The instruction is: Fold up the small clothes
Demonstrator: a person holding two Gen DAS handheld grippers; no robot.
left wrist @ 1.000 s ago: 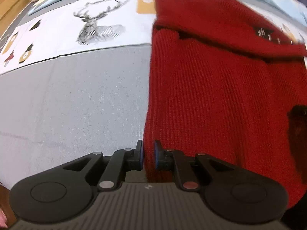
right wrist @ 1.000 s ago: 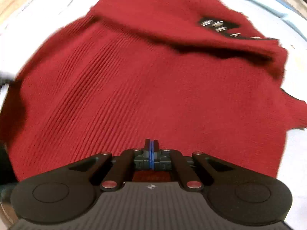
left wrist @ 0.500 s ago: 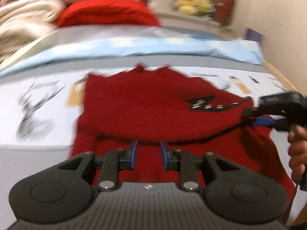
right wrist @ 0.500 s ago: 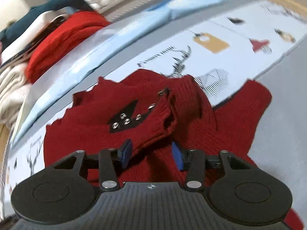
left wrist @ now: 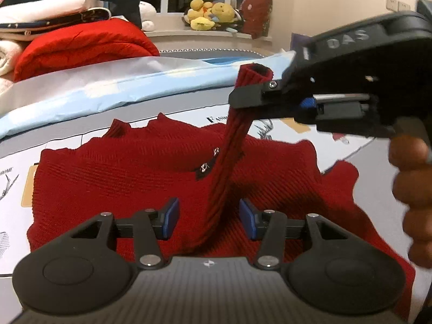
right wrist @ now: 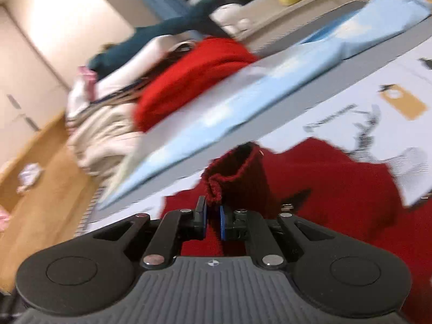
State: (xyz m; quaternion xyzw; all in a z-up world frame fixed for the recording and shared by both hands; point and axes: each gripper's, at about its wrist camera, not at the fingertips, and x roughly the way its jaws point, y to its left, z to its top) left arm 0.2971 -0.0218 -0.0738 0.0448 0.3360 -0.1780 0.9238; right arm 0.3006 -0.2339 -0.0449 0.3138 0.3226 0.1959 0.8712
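A dark red knit sweater lies flat on the printed bedsheet, partly folded, with metal studs near its middle. My right gripper is shut on the sweater's sleeve cuff and holds the sleeve lifted above the body; it shows in the left wrist view at upper right. My left gripper is open, low over the sweater, with the raised sleeve running between its jaws without contact.
A pile of folded bedding and a bright red blanket lies at the far left. A light blue pillow runs along the back. Plush toys sit on the sill. Wooden floor lies beyond the bed's left edge.
My right gripper closed on the sleeve cuff and lifted it up and toward the middle. My left gripper opened wider and rose from the sweater's left edge.
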